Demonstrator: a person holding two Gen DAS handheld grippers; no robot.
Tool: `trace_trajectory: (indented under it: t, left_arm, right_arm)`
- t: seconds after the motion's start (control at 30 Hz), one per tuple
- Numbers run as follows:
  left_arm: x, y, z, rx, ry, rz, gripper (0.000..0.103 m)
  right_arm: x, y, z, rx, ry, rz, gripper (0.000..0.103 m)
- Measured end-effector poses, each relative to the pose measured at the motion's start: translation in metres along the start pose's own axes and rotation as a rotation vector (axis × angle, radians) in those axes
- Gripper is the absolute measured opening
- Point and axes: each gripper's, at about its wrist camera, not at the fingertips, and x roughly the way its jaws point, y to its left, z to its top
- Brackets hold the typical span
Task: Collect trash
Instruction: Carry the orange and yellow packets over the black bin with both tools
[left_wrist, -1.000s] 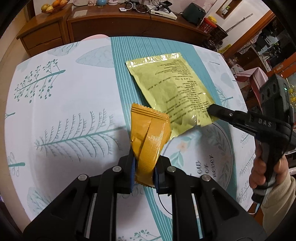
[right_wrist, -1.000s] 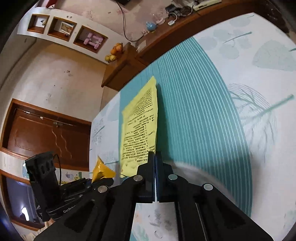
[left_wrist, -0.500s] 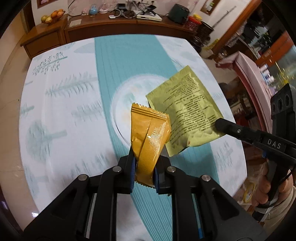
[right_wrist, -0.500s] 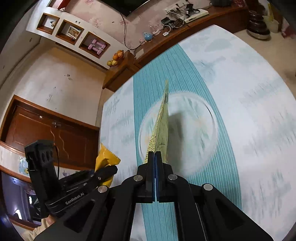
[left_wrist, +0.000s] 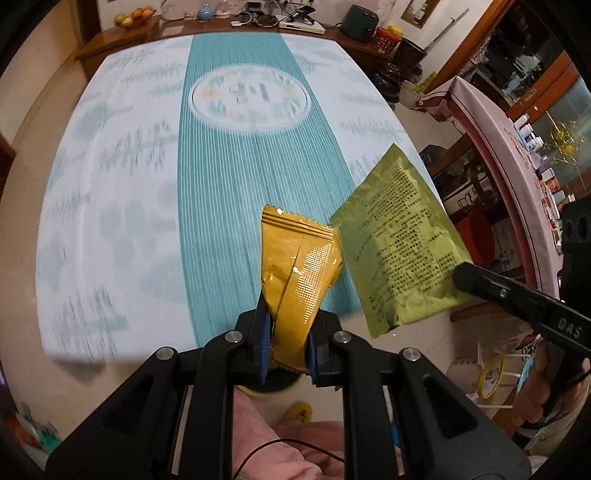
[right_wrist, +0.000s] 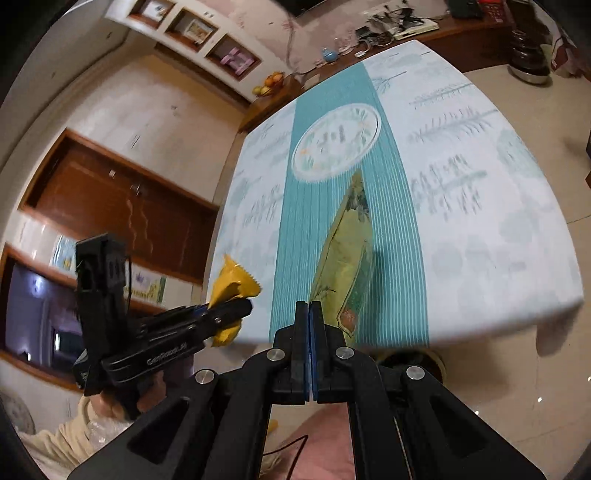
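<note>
Left gripper (left_wrist: 286, 343): fingers clamped narrow on crumpled orange wrapper (left_wrist: 297, 266), held in air above near edge of the surface (left_wrist: 110, 206). Right gripper (right_wrist: 309, 325): fingers pressed together on corner of flat yellow-green sachet (left_wrist: 400, 245), also lifted off the surface, just right of the wrapper.

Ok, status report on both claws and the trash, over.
Left claw shut on orange wrapper. Right claw shut on yellow-green packet. Both lifted off table; nothing obstructing.
</note>
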Motion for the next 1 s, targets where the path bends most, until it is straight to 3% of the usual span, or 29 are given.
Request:
trace_trajectory:
  t: [0.17, 0.5, 0.77, 1.0]
  left_arm:
    - [-0.014, -0.028, -0.068, -0.022, 0.046, 0.012, 0.013]
    - [-0.017, -0.059, -0.148, 0.058, 0.142, 0.046, 0.013]
    - [0.034, -0.047, -0.185, 0.089, 0.212, 0.05, 0.013]
    - [0.131, -0.008, -0.222, 0.068, 0.281, 0.07, 0.013]
  right_arm:
    - [-0.041, -0.003, -0.054, -0.021, 0.05, 0.019, 0.0]
    - [-0.064, -0.016, -0.148, 0.055, 0.149, 0.019, 0.0]
    - [-0.018, -0.046, -0.204, 0.136, 0.233, -0.038, 0.0]
    - [0.077, -0.111, -0.258, 0.241, 0.345, -0.132, 0.0]
